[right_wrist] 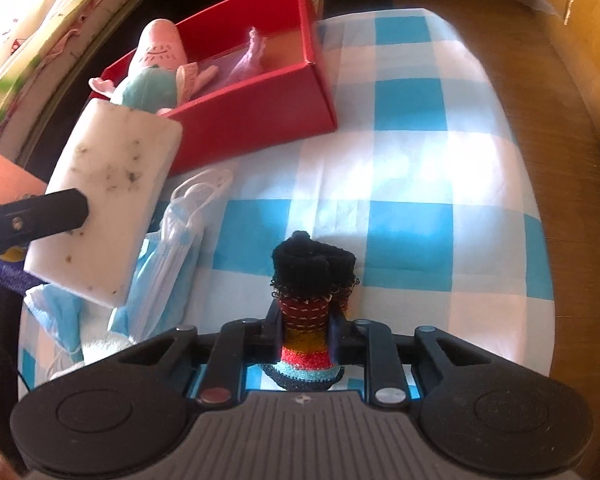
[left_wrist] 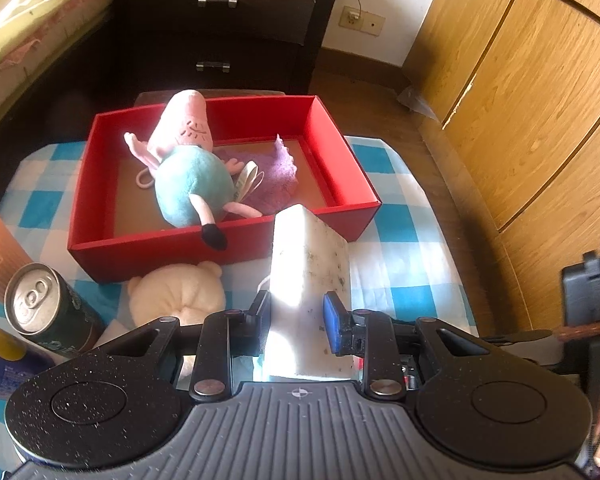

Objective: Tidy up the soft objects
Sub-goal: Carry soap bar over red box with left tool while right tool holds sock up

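On the checked cloth (right_wrist: 412, 168), my two grippers were busy with soft things. My left gripper (left_wrist: 300, 320) was squeezed tight on a white sponge (left_wrist: 308, 276). The sponge stood up tall between the pads, its top leaning toward the red box (left_wrist: 340, 152) at twelve o'clock. I think I held it low down so the long end could go in first.

Inside the red box lay a pink and green pig toy (left_wrist: 188, 176), with one black foot hanging over the near wall. A purple cloth (left_wrist: 276, 172) was tucked beside the toy, at about three o'clock from it. They looked put away already, so the box seemed to be the home for soft things.

My right gripper (right_wrist: 306, 328) was shut on a stripy knitted sock (right_wrist: 308, 320) with a black top. The black end stuck out past the pads and the stripy end hung back toward me. I could not tell if the sock was off the cloth yet.

A heap of blue face masks (right_wrist: 172, 248) lay at nine o'clock from the sock, just under the sponge. A cream teddy (left_wrist: 180, 296) sat on the cloth, touching the front of the box. Two drink cans (left_wrist: 48, 304) stood at eight o'clock. They were hard, so I guessed they should stay out.

I guessed the sponge should go in the box next, in the bare spot by the purple cloth.
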`<state>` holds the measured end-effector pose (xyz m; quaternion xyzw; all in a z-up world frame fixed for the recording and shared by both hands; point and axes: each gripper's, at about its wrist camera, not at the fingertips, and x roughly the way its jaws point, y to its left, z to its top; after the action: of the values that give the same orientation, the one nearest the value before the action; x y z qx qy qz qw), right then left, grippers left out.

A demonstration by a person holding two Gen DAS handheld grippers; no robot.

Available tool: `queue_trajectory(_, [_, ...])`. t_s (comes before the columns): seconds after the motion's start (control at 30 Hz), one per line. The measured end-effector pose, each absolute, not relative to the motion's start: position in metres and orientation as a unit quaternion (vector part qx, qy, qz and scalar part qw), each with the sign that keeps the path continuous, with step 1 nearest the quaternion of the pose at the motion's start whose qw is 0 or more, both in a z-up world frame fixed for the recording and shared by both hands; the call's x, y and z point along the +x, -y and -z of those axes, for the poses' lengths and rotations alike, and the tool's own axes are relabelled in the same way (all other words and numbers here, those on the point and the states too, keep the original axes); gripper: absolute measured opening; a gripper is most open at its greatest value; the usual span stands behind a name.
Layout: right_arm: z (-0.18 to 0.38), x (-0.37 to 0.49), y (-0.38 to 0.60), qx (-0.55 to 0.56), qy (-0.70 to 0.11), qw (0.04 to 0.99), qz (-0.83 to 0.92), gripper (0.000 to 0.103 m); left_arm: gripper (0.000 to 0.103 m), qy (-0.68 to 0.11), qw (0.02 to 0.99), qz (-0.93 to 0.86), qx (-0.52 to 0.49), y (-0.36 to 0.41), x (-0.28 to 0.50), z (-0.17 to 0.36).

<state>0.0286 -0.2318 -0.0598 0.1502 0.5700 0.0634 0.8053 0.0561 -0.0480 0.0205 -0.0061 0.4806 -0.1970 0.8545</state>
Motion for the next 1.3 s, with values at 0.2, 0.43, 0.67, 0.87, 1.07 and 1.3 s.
queue_trajectory(0.2, [0.027,0.026,0.231,0.156,-0.522,0.835,-0.077,0.000,0.028,-0.462,0.869,0.175,0.006,0.046,0.054,-0.028])
queue_trajectory(0.43, [-0.040,0.014,0.221,0.131,-0.414,0.898,-0.071,0.000,0.028,-0.421,0.896,0.138,0.034,0.049,0.047,-0.042])
queue_trajectory(0.67, [-0.074,0.006,0.205,0.106,-0.352,0.927,-0.074,0.000,0.028,-0.390,0.912,0.122,0.041,0.046,0.042,-0.058])
queue_trajectory(0.87, [-0.082,0.004,0.204,0.110,-0.331,0.934,-0.074,0.000,0.028,-0.368,0.922,0.112,0.044,0.045,0.040,-0.067])
queue_trajectory(1.07, [-0.097,-0.002,0.197,0.096,-0.292,0.949,-0.069,0.000,0.029,-0.343,0.933,0.102,0.037,0.042,0.039,-0.081])
queue_trajectory(1.3, [-0.109,0.000,0.193,0.098,-0.258,0.959,-0.069,0.000,0.029,-0.316,0.944,0.089,0.033,0.045,0.041,-0.091])
